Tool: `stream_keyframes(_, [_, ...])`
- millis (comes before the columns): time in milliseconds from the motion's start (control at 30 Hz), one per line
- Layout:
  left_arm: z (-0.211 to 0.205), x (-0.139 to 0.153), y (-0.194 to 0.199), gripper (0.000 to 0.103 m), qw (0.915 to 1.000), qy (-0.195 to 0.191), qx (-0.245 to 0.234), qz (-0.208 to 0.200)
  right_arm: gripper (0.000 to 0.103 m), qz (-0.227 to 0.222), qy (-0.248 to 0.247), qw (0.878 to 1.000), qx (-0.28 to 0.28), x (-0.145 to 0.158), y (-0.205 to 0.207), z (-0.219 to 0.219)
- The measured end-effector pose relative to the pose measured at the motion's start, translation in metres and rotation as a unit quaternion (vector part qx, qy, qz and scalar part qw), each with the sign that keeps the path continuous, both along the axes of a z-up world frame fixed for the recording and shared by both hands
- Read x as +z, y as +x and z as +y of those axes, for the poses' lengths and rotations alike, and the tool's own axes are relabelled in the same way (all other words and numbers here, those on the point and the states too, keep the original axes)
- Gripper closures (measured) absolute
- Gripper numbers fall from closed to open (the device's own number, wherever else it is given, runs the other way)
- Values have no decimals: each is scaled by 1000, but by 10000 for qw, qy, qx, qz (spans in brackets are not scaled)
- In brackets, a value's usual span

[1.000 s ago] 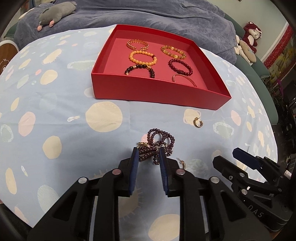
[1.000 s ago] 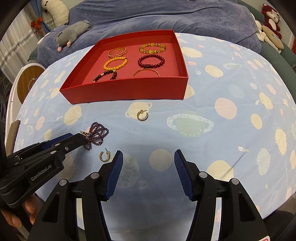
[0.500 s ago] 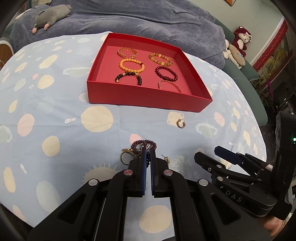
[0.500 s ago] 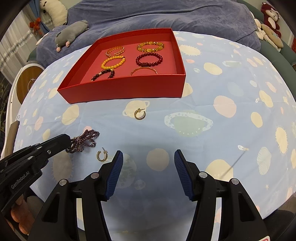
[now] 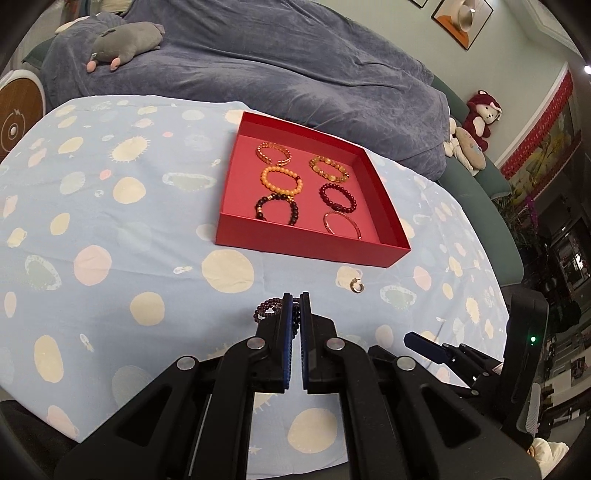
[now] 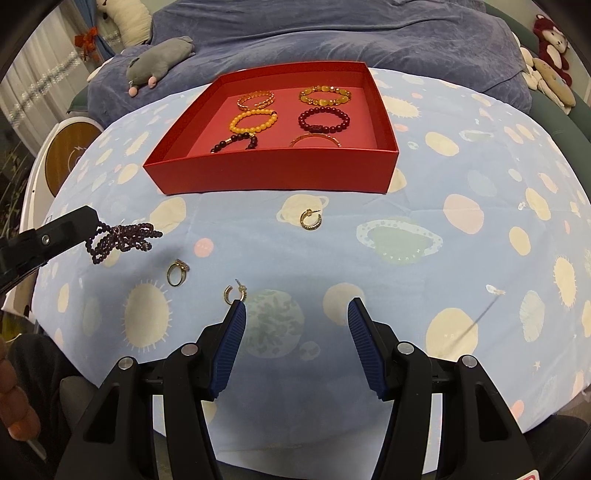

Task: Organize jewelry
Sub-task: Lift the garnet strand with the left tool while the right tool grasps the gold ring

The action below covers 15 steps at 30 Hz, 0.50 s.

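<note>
At the far left of the right wrist view, the left gripper (image 6: pixel 86 218) is seen clenched on a dark purple bead strand (image 6: pixel 123 240), which hangs in loops from the fingertips above the cloth. In the left wrist view the same strand (image 5: pixel 271 309) is pinched between the nearly closed blue pads (image 5: pixel 286 347), with only a narrow slit between them. No writing can be read on either gripper in these views.

On the pale blue planet-print tablecloth (image 6: pixel 461 240), a gold ring (image 6: pixel 176 274) is seen lying just right of the strand, and a gold hoop earring (image 6: pixel 234 294) lies close to the tip of the right gripper's left finger. A second gold hoop earring (image 6: pixel 310 219) lies further back, near the front wall of the red box (image 6: pixel 273 177).

Inside the box, six bracelets are laid in two columns: a gold chain bracelet (image 6: pixel 256 99), an orange bead bracelet (image 6: pixel 254 121) and a dark bead bracelet (image 6: pixel 236 142) on the left; an amber bead bracelet (image 6: pixel 324 96), a dark red bead bracelet (image 6: pixel 323 120) and a thin gold bangle (image 6: pixel 314 139) on the right.

The right gripper (image 6: pixel 297 314) is held wide apart over the cloth, with nothing between its ribbed blue pads (image 6: pixel 364 350).

Beyond the table, a grey plush toy (image 6: pixel 159 61) is seen on a blue blanket (image 6: pixel 332 33).
</note>
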<state>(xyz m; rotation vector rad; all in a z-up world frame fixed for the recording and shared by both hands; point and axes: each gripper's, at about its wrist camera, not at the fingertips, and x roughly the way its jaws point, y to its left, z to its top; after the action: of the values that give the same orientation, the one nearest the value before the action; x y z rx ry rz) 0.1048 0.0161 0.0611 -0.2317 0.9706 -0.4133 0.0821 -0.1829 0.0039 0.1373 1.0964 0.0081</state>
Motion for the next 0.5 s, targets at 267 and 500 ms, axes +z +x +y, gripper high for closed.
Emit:
stream_keyframes(267, [30, -16, 3, 100, 9989, 120, 403, 188, 47, 12, 101, 9993, 356, 1, 2, 27])
stream_keyframes(500, [44, -27, 2, 100, 9979, 244, 517, 289, 47, 19, 166, 9979, 624, -3, 16, 56])
